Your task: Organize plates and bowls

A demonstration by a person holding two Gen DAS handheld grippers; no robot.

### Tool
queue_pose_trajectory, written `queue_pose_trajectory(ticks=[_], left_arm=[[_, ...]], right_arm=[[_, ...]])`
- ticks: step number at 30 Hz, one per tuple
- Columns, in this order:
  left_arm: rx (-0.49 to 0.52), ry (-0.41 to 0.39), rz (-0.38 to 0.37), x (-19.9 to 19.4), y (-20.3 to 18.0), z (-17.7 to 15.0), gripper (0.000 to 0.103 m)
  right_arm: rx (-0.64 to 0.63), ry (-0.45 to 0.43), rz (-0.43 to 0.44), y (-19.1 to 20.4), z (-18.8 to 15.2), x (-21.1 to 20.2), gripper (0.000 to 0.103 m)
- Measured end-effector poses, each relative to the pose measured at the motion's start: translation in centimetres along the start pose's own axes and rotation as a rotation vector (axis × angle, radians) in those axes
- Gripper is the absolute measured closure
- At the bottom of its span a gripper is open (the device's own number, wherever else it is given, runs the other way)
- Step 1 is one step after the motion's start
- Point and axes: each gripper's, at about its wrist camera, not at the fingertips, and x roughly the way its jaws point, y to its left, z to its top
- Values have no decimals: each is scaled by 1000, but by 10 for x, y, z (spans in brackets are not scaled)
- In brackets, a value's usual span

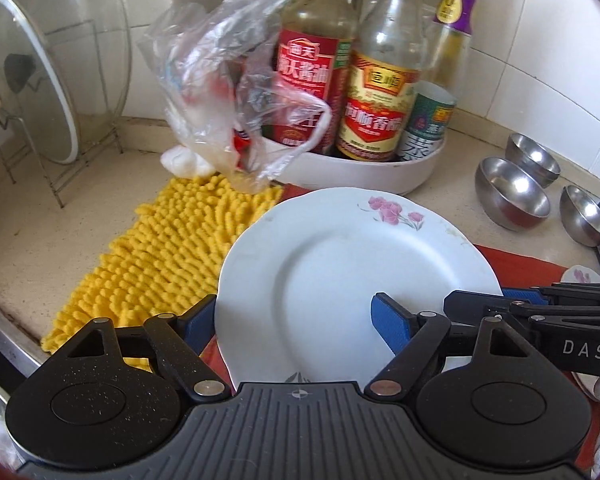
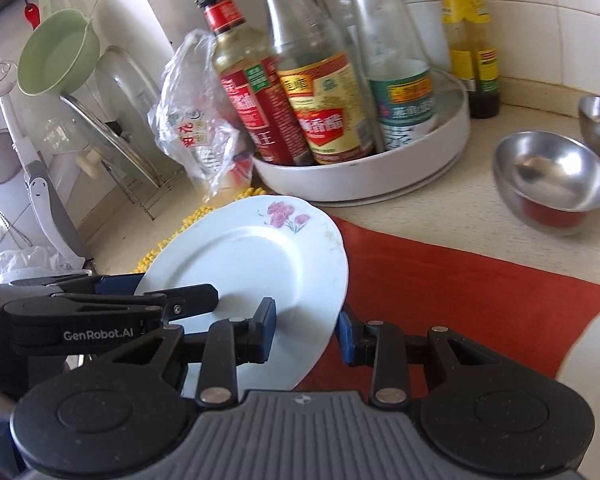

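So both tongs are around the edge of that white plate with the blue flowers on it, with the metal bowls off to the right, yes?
Nearly. The flowers on the plate are pink, not blue; both wrist views show them near the far rim. The rest holds: the left tongs and right tongs each straddle the plate's edge, and the metal bowls sit to the right.

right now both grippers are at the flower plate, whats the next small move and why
Probably ease the right gripper shut on the plate rim. Its jaws straddle the plate's right edge, one above and one below, but a firm pinch isn't evident, while the left gripper has its jaws wide around the opposite edge.
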Motion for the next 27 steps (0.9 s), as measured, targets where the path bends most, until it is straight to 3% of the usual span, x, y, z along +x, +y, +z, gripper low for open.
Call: queue_pose_trajectory(ticks=[27], left_arm=[[196, -60, -121, -4, -137, 19, 17]], right_arm=[[130, -153, -120, -90, -19, -103, 69]])
